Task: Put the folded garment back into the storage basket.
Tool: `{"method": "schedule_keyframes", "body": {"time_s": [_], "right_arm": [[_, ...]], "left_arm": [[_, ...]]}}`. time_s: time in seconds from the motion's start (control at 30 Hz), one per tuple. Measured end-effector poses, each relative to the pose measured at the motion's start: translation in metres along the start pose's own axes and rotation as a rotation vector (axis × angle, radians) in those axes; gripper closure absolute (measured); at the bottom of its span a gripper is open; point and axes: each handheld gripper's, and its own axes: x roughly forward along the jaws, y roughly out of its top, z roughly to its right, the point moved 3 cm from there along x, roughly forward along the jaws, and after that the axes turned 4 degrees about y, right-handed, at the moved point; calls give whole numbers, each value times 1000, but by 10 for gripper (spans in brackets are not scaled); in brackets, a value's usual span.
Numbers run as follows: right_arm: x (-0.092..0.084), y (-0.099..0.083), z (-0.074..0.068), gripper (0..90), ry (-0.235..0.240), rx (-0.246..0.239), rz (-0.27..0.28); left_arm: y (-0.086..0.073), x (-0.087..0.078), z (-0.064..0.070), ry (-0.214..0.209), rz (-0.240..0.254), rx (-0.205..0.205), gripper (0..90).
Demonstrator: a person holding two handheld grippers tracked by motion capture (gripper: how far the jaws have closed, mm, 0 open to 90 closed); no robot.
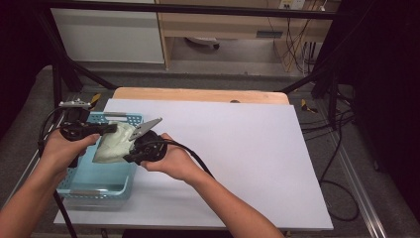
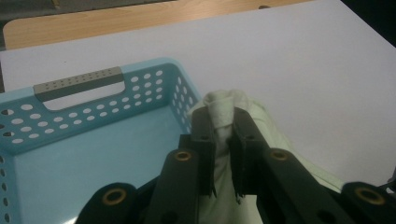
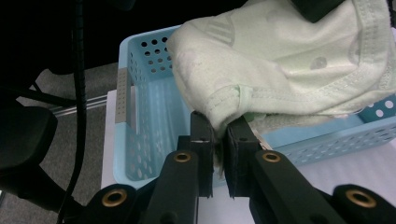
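So the blue basket [image 1: 99, 186] sits at the left edge of the white sheet [image 1: 247, 148], a bit over the sheet's side, and as far as I can see its floor is bare, nothing lying on the bottom. The only thing near it is the pale green cloth [image 1: 115, 144], and that's hanging over the basket's right wall rather than sitting inside. I've got it from both sides: my left gripper [image 2: 223, 135] has its jaws pinched narrow on a bunched fold of the cloth [image 2: 224, 109], right above the basket's far right corner, and my right gripper [image 3: 219, 133] is clamped on a stitched hem of the cloth [image 3: 280, 60], with the basket [image 3: 154, 140] behind and below it. In the high view my left gripper [image 1: 110, 129] and right gripper [image 1: 130, 148] are close together over the basket's far half, cloth stretched between them. Room-wise, the whole right side of the sheet is open, wide flat space out to its edges. The wooden table [image 1: 198, 94] peeks out along the far edge. The basket's grey handle [image 2: 78, 83] is on the far wall.
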Motion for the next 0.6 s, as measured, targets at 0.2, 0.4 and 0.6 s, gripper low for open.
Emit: {"method": "schedule_keyframes", "body": {"time_s": [0.2, 0.4, 0.6], "right_arm": [[3, 0, -1, 839, 6, 2, -3], [7, -1, 0, 839, 6, 1, -7], [12, 0, 1, 839, 2, 5, -10]], "left_arm": [[-3, 0, -3, 2, 0, -7, 816], [-5, 1, -6, 5, -1, -13, 815], [-6, 2, -11, 10, -4, -25, 814]]}}
